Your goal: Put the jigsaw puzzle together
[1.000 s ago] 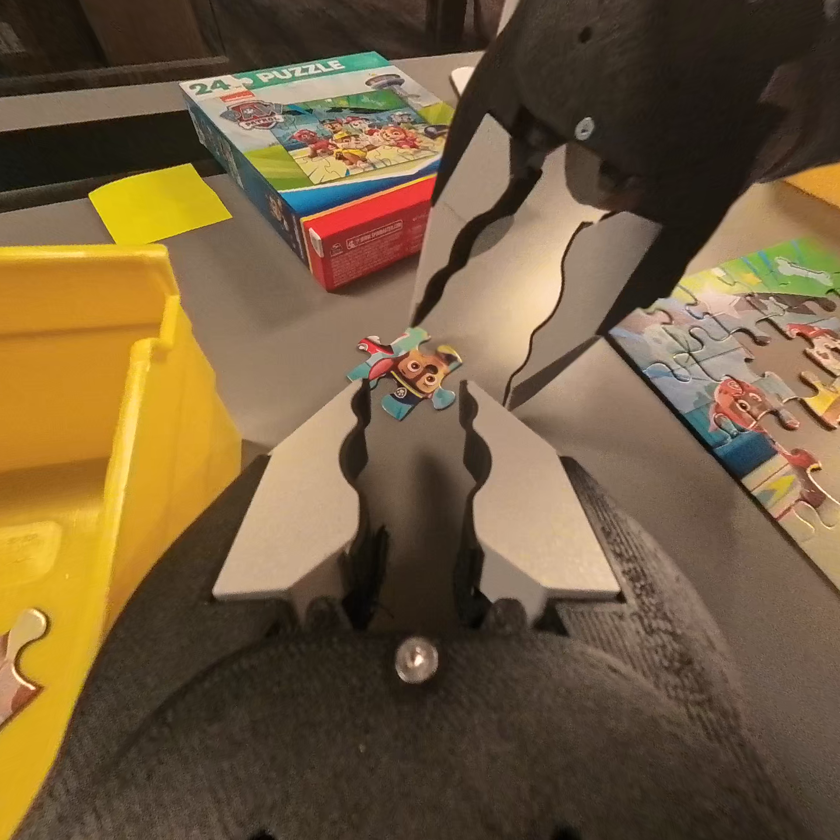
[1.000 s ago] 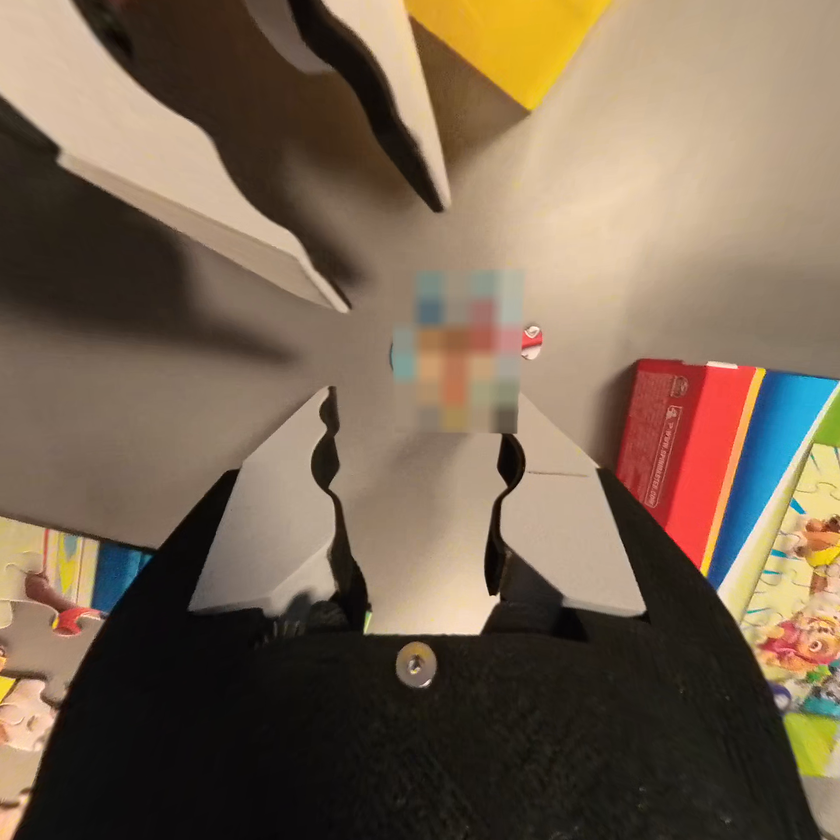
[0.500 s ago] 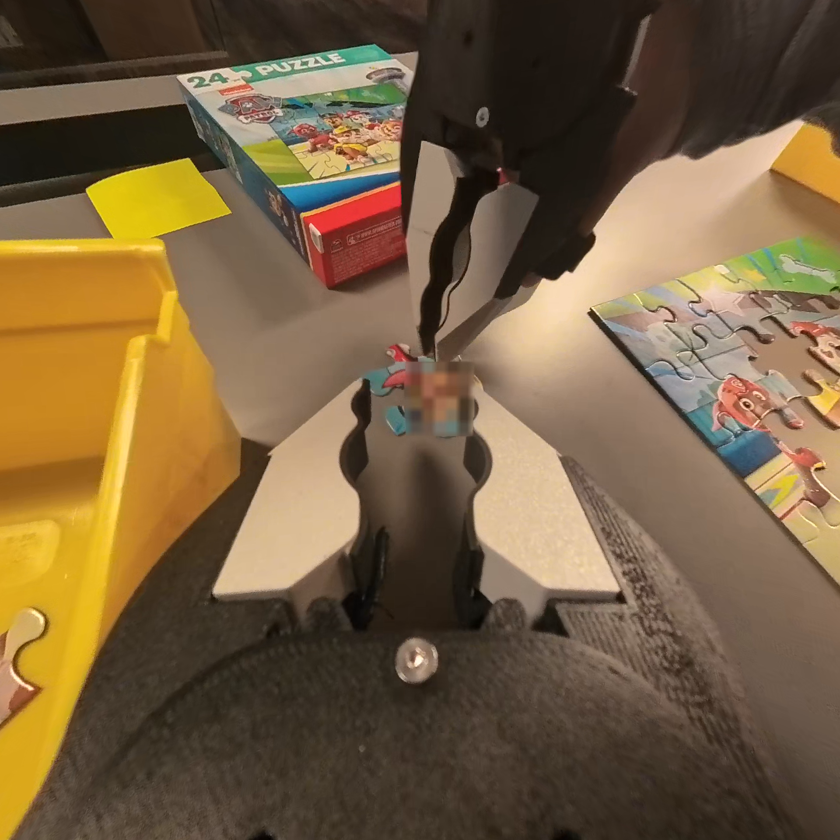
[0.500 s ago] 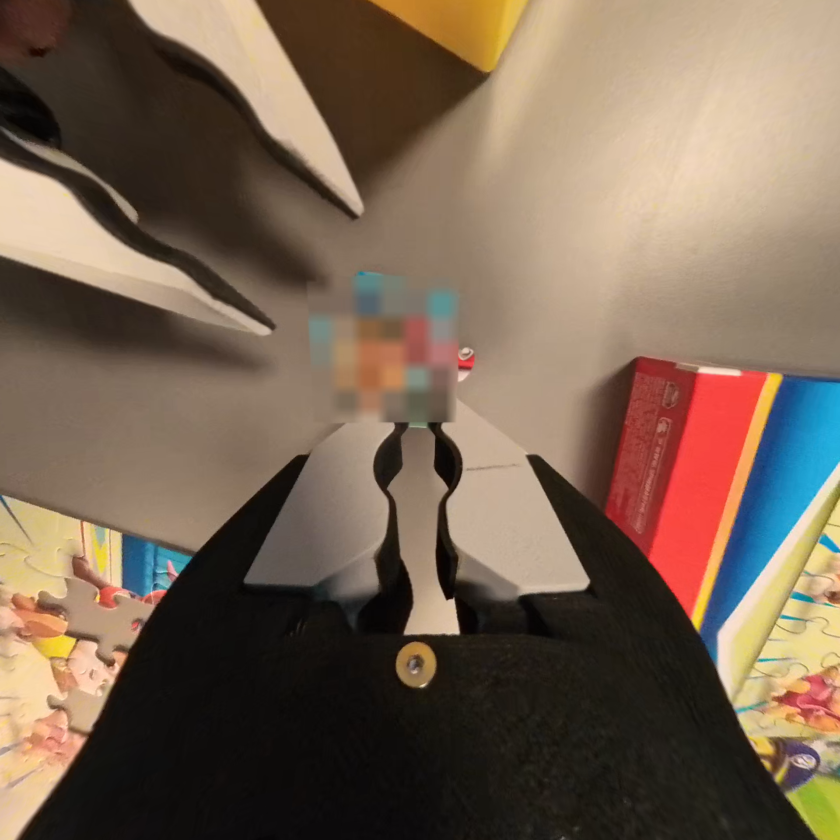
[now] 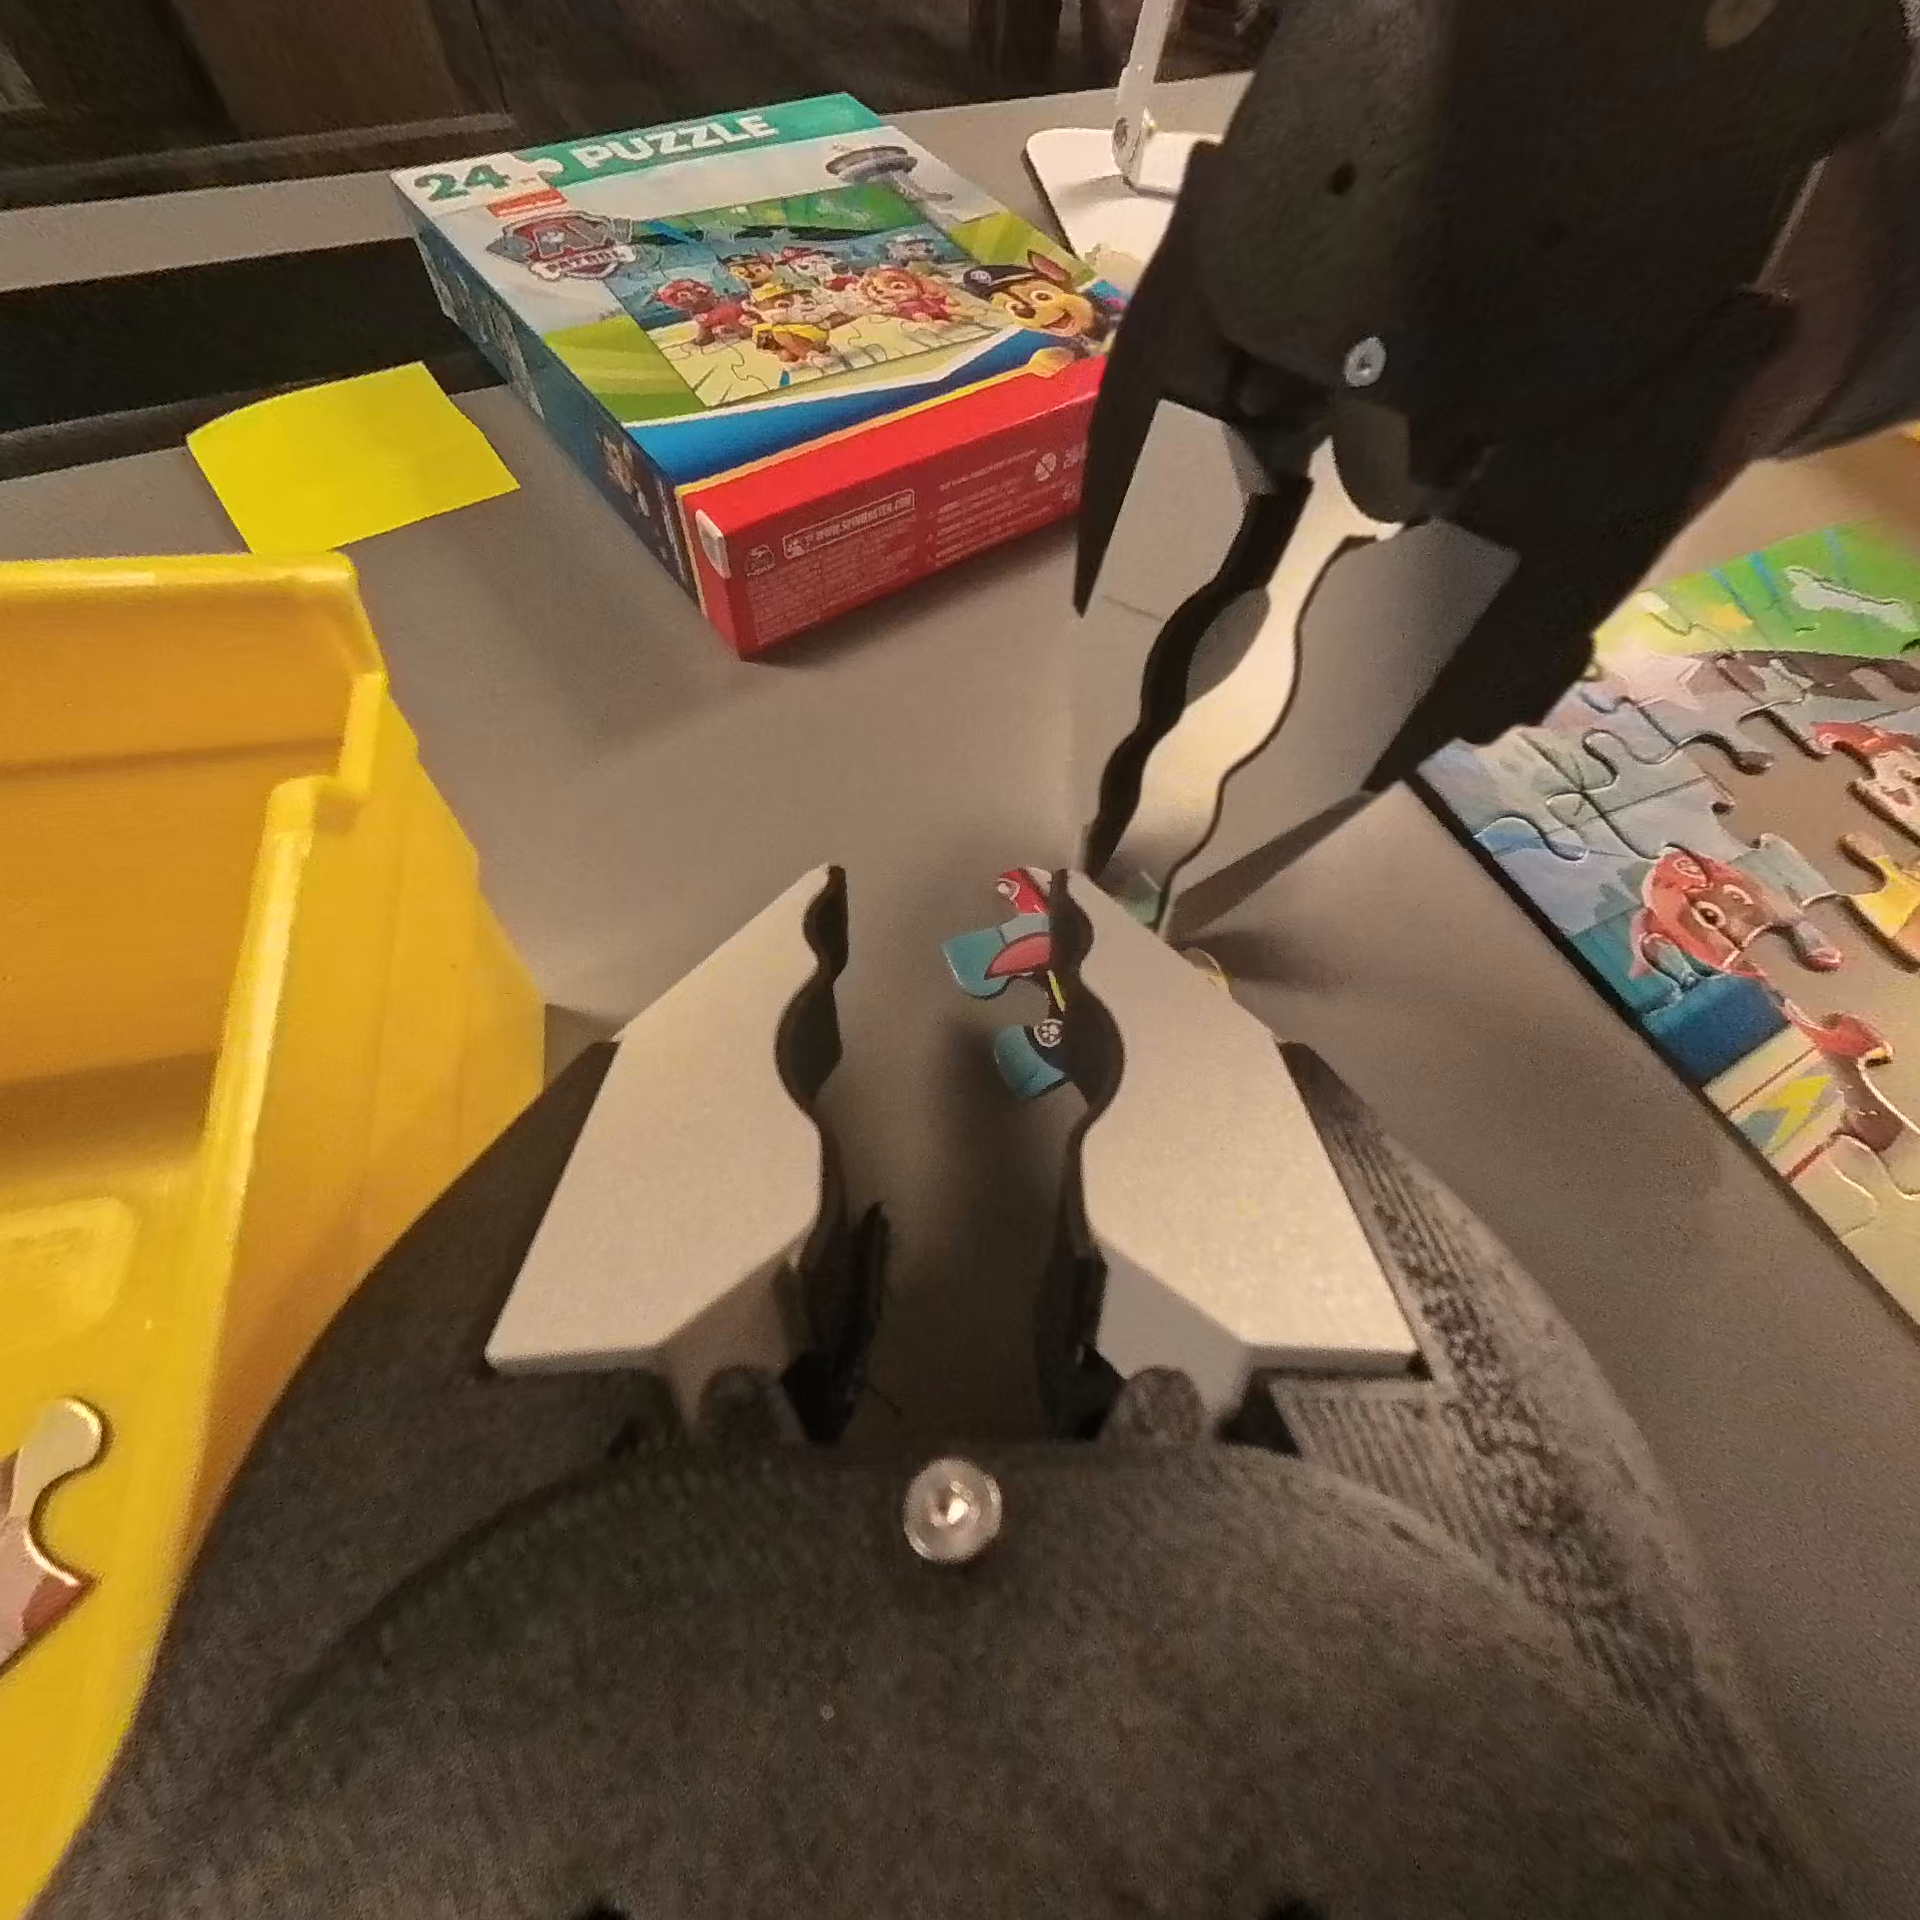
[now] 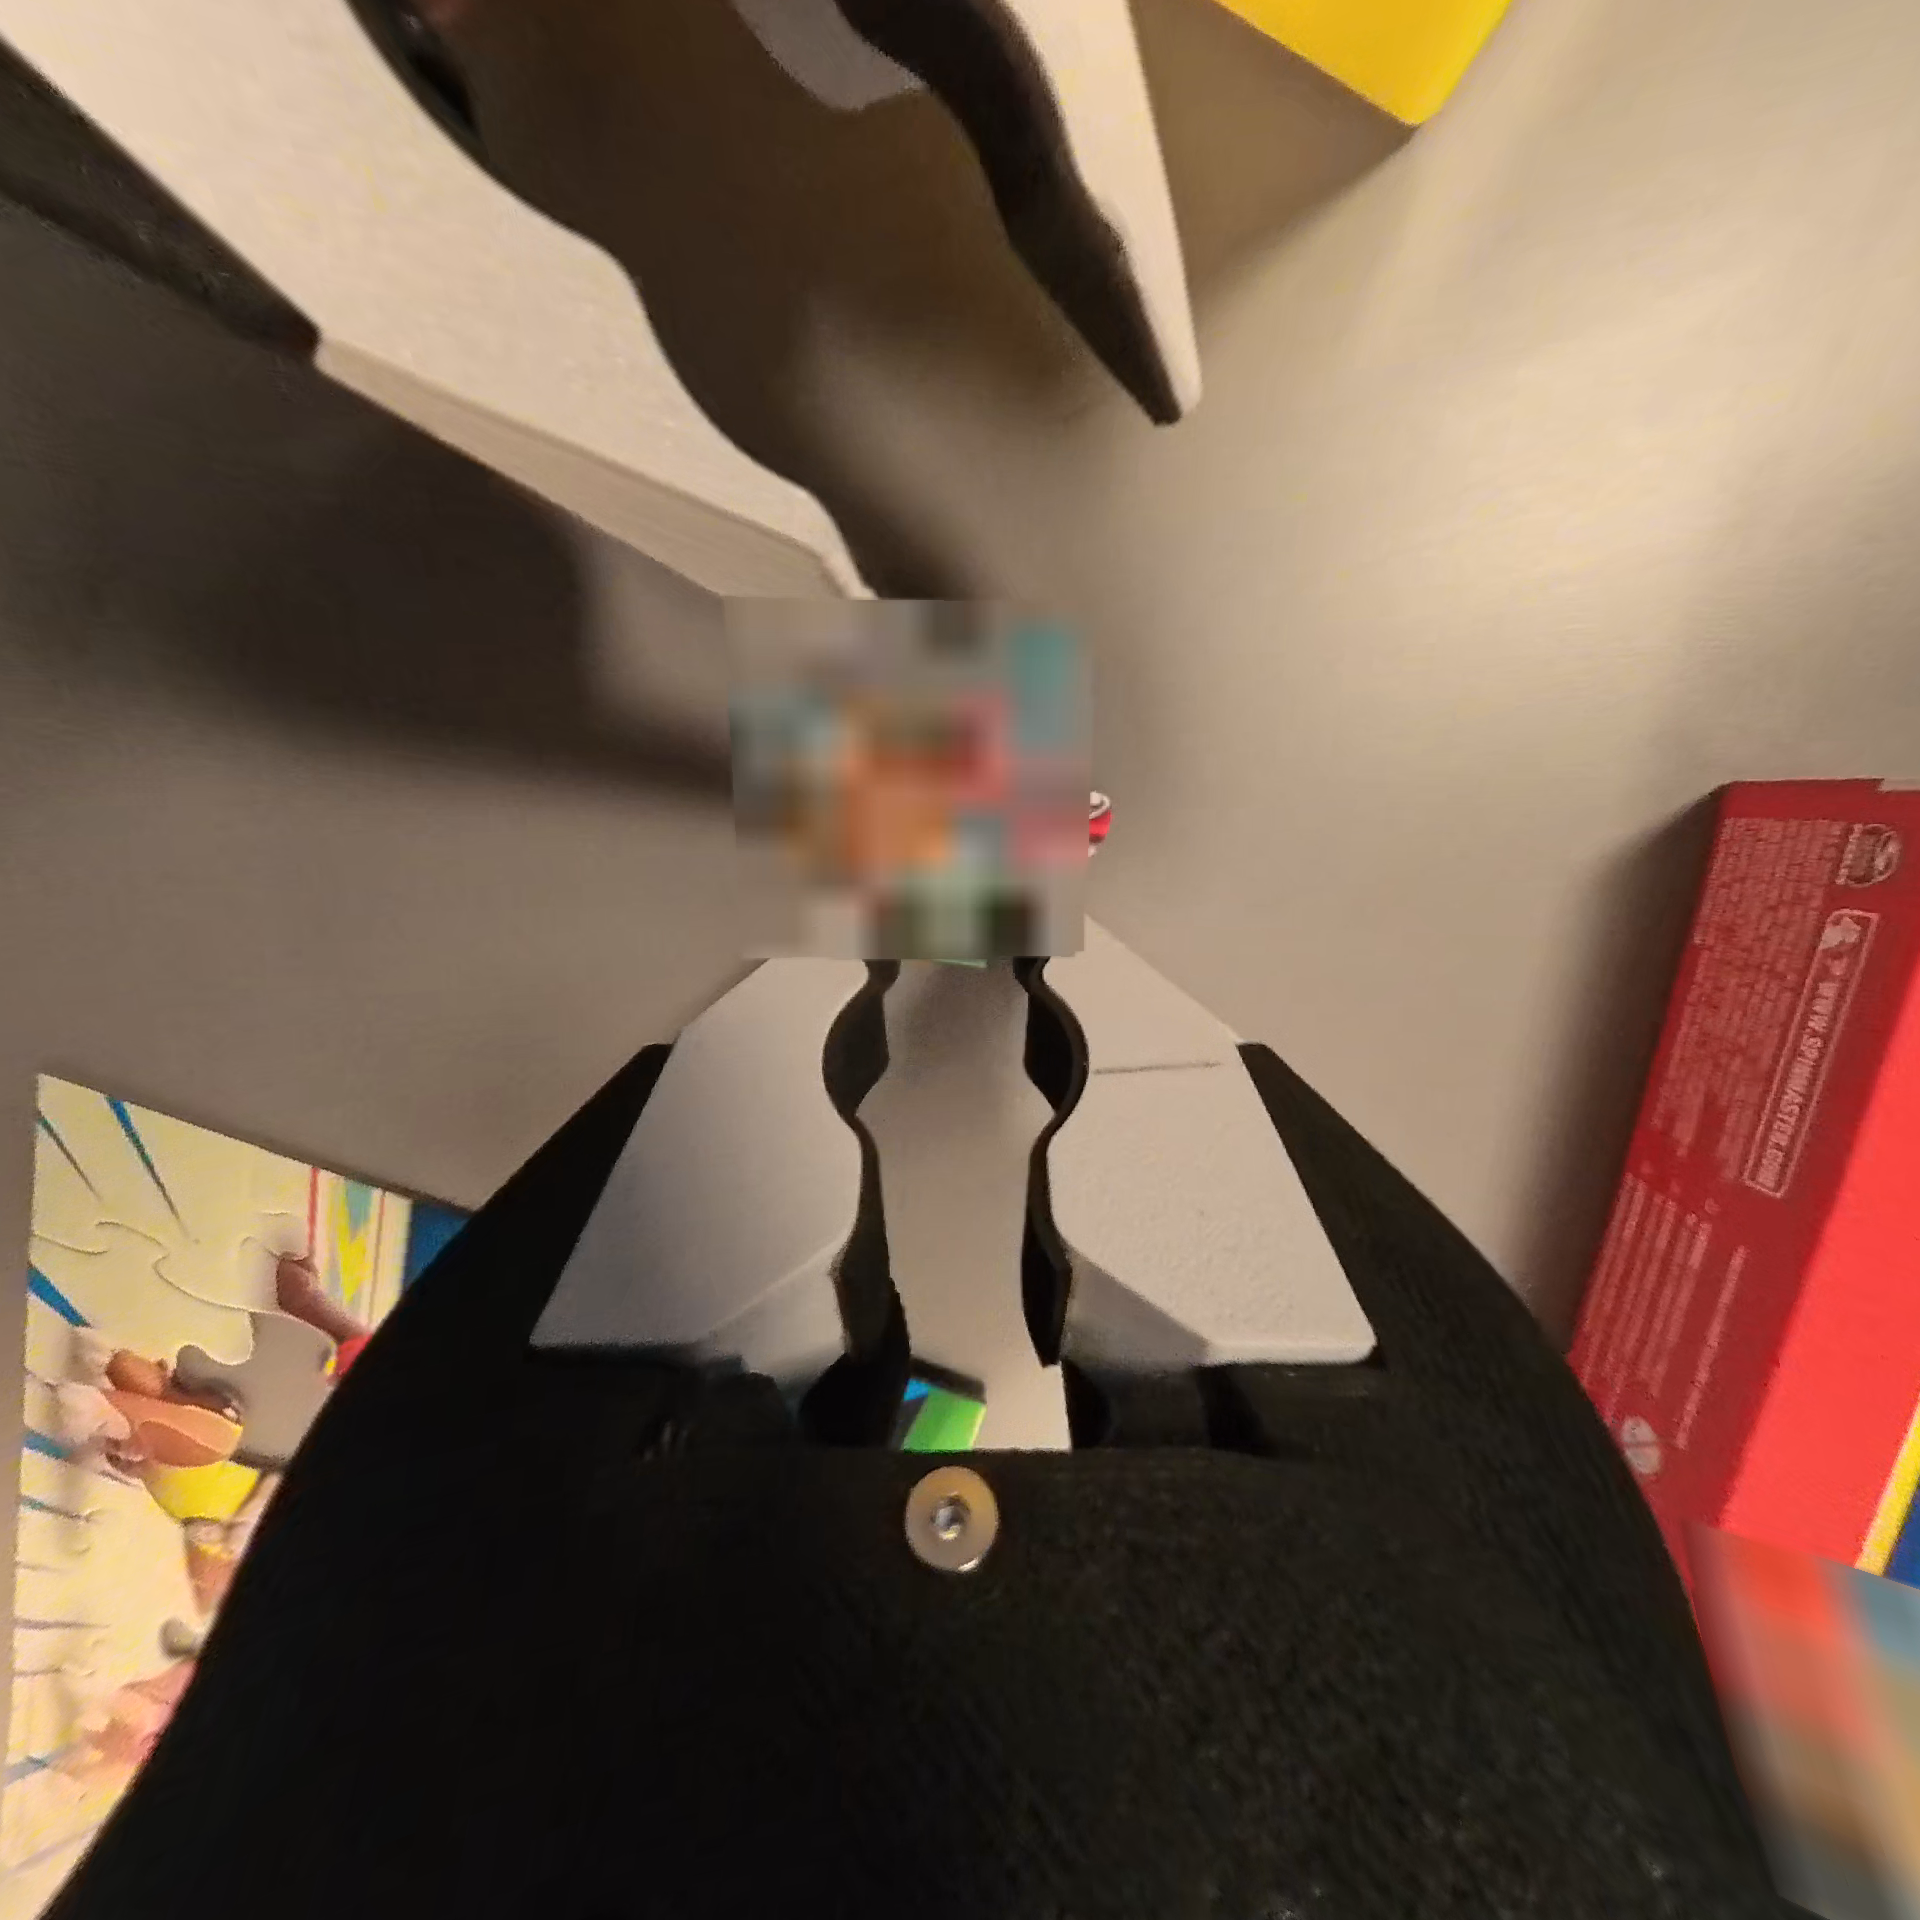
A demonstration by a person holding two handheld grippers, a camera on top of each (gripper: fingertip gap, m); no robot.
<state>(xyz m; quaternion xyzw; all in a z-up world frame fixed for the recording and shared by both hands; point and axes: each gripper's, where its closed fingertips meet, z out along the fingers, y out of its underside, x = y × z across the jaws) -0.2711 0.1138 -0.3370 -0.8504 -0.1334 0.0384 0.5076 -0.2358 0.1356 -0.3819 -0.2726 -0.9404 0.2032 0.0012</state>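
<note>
A colourful puzzle piece (image 5: 997,956) lies flat on the grey table (image 5: 831,727). My left gripper (image 5: 948,883) is open and low over it. The piece lies between its fingers, partly hidden under the right finger (image 5: 1143,1039), and is not gripped. My right gripper (image 5: 1127,899) comes down steeply from the upper right. Its tips stand slightly apart on either side of a green tab at the piece's far edge. I see no pinch on it. In the right wrist view a mosaic patch covers the piece (image 6: 904,769) and the tips of the right gripper (image 6: 956,966). The left gripper (image 6: 1008,499) shows above.
A yellow bin (image 5: 208,935) stands at the left with a loose piece (image 5: 42,1507) in it. A puzzle box (image 5: 790,343) and a yellow note (image 5: 343,468) lie behind. A partly assembled puzzle (image 5: 1714,883) lies at the right. A white stand base (image 5: 1101,156) is at the back. My hands' fingertips stand some 6 cm from each other.
The right jaws went from wide to nearly shut at the piece's far edge, and now stand a little apart. The left gripper shifted left. The piece stays on the table.
</note>
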